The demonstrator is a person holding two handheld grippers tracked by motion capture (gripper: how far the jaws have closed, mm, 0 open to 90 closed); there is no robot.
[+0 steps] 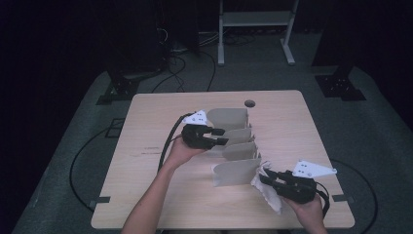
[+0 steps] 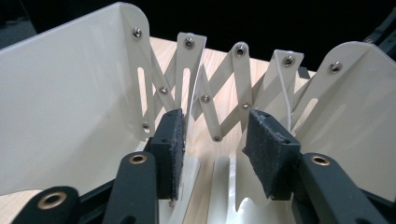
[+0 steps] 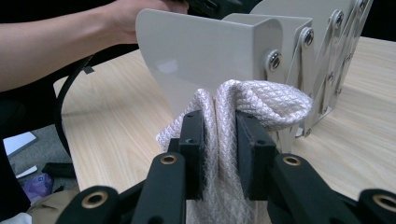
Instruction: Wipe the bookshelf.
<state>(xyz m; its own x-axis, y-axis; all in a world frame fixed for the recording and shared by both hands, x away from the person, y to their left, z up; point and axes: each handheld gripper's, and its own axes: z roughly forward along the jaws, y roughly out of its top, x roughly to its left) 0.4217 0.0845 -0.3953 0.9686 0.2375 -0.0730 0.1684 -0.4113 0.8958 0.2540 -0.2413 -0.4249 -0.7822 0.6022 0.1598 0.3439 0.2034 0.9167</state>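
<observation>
— What's on the table (image 1: 160, 195)?
— A cream folding rack (image 1: 236, 146), panels fanned on riveted scissor links, stands mid-table. A white quilted cloth (image 3: 243, 107) bunches against its nearest panel.
— And the grippers?
— The right gripper (image 3: 219, 144) pinches the cloth. The left gripper (image 2: 212, 140) is unclenched, its jaws astride a rack slat, pads off it.

Black two-jawed tools (image 1: 220, 137), grey plates (image 1: 198, 117)

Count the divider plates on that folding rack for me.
4, in one row: the farthest plate, the second plate by the left gripper, the third plate, and the nearest plate beside the cloth. Another could hide edge-on.
</observation>
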